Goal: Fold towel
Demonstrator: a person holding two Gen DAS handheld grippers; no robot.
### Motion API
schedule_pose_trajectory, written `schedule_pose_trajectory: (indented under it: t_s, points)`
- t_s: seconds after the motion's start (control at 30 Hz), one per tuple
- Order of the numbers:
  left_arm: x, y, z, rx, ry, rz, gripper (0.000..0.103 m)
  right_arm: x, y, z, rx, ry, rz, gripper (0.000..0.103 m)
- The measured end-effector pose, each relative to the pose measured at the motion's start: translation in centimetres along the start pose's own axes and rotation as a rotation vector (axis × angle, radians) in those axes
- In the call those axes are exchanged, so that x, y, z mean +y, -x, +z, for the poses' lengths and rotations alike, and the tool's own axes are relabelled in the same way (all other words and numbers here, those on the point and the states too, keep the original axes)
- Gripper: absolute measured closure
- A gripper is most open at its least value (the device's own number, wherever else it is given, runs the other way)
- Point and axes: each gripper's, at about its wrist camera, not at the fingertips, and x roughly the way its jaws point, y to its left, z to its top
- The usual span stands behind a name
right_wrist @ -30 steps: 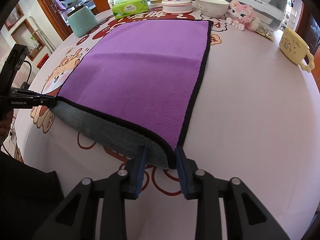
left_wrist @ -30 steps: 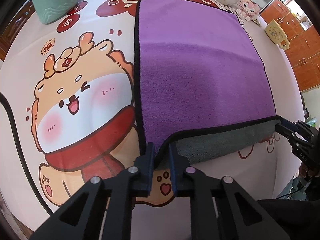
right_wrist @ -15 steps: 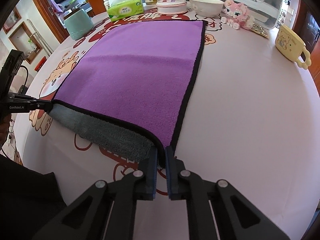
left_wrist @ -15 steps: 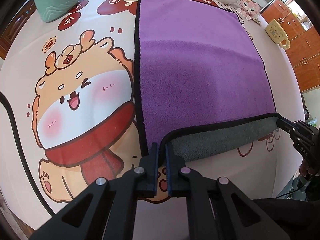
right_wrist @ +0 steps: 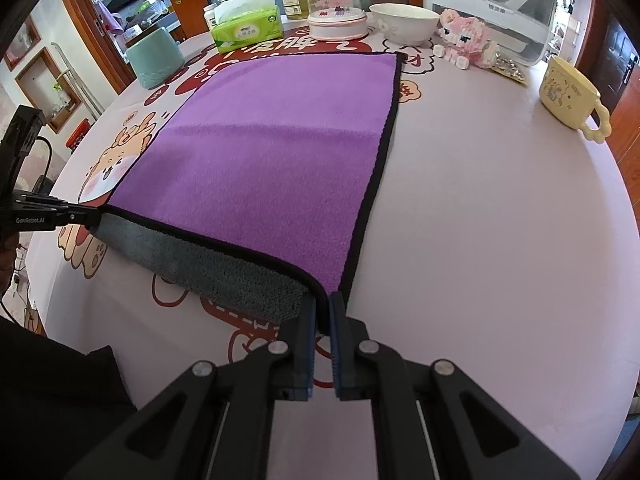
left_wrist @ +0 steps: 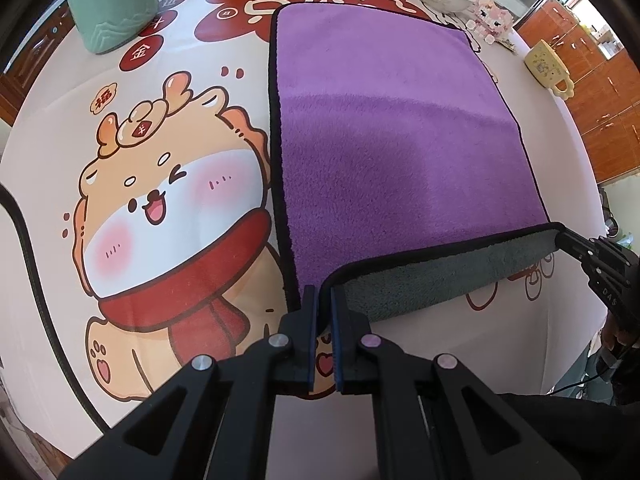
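A purple towel (left_wrist: pixel 392 136) with a black hem and grey underside lies spread on the cartoon tablecloth; it also shows in the right wrist view (right_wrist: pixel 280 160). My left gripper (left_wrist: pixel 324 300) is shut on the towel's near left corner and holds it lifted, grey side (left_wrist: pixel 440 276) showing. My right gripper (right_wrist: pixel 324 304) is shut on the near right corner, also lifted. Each gripper shows in the other's view, the right one (left_wrist: pixel 568 240) and the left one (right_wrist: pixel 80 216), at the ends of the raised near edge. The far edge rests flat.
At the table's far side stand a teal cup (left_wrist: pixel 112 4), a green tissue pack (right_wrist: pixel 248 28), a pink lidded dish (right_wrist: pixel 338 28), a white bowl (right_wrist: pixel 404 22) and a pink block figure (right_wrist: pixel 464 40). A yellow mug (right_wrist: pixel 568 92) stands at the right. A black cable (left_wrist: pixel 32 272) runs at the left.
Both grippers closed on the towel's near corners and raised the near edge a little, showing more of the grey underside.
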Motion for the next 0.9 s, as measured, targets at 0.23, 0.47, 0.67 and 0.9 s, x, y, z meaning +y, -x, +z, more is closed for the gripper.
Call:
schedule_pose_trajectory:
  t_s: [0.23, 0.47, 0.67, 0.9]
  points:
    - [-0.1, 1.2, 0.5, -0.032, 0.004, 0.01, 0.099, 0.0, 1.0, 0.9, -0.021, 0.002, -0.017, 0.097]
    - [-0.6, 3.6, 3.1, -0.113, -0.026, 0.041, 0.099, 0.0, 2.5, 3.3, -0.07, 0.025, -0.042, 0.097]
    - [-0.6, 5.3, 7.0, -0.186, -0.053, 0.079, 0.099, -0.4, 3.0, 6.8, -0.129, 0.034, -0.073, 0.097]
    - [-0.8, 6.1, 11.5, -0.235, -0.092, 0.109, 0.099, -1.1, 3.0, 11.3, -0.188, 0.041, -0.113, 0.097]
